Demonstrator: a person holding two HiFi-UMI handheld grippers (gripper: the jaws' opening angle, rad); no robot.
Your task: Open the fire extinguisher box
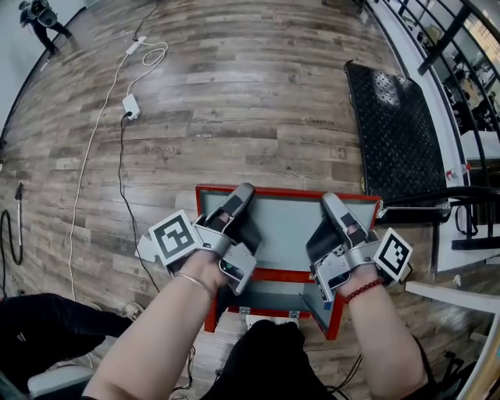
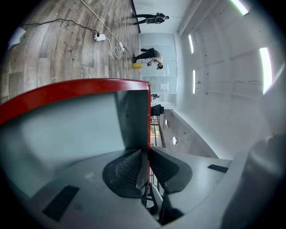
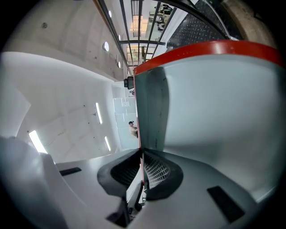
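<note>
The red fire extinguisher box (image 1: 336, 312) stands low in the head view, just in front of the person's knees. Its lid (image 1: 285, 223), grey inside with a red rim, is swung up and open. My left gripper (image 1: 244, 191) is shut on the lid's left side edge, and my right gripper (image 1: 330, 199) is shut on its right side edge. In the left gripper view the ribbed pads of my left gripper (image 2: 146, 156) pinch the thin red edge of the lid (image 2: 67, 134). In the right gripper view my right gripper (image 3: 141, 161) clamps the lid (image 3: 214, 107) the same way.
A black diamond-plate mat (image 1: 394, 133) lies on the wooden floor to the right of the box, beside black railings (image 1: 449, 39). A white cable with a power adapter (image 1: 130, 105) runs across the floor at left. A person (image 1: 39, 16) stands far off at top left.
</note>
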